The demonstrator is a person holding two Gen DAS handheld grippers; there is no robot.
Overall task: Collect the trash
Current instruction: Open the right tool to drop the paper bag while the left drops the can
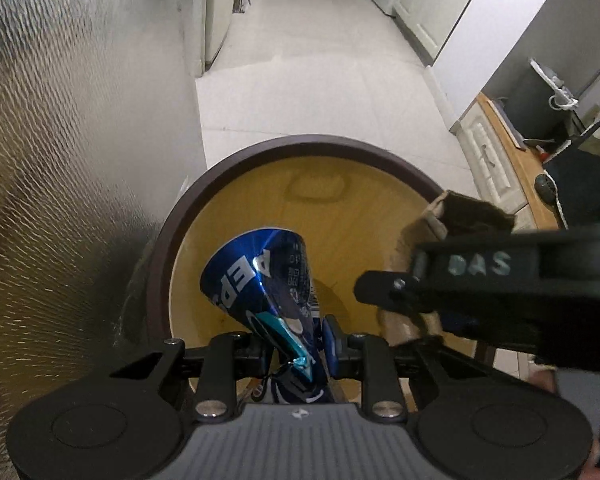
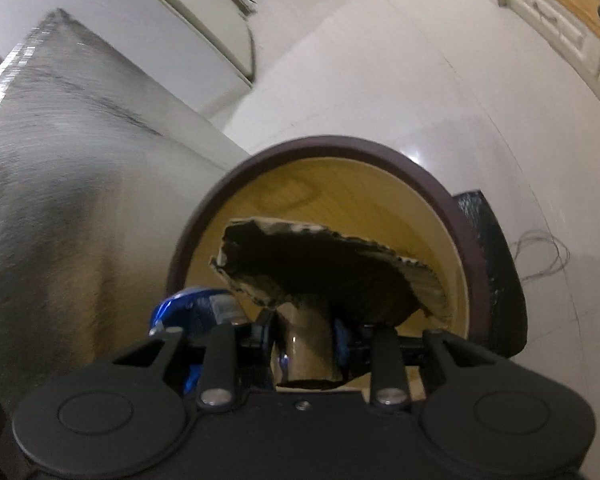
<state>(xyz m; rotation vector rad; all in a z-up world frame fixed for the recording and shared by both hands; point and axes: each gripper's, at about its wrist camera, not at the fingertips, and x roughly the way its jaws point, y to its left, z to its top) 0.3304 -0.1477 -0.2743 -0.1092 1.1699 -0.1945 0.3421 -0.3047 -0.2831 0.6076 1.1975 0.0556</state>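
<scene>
left wrist: crushed can [image 1: 260, 280] clamped in left gripper [image 1: 298, 350], over bin [image 1: 300, 148].

Bin [image 1: 172, 216] bottom partly hidden by can [image 1: 260, 276]; floor wire [image 2: 540, 256] perhaps blurred.

Only readable stuff from where I'm sitting: the crushed blue can [image 1: 260, 280] shows big silver letters, upside down, looks like "EP" plus part of another one. Fine print beside it is too small. The other gripper's black body [image 1: 500, 280] has "DAS" on it.
</scene>
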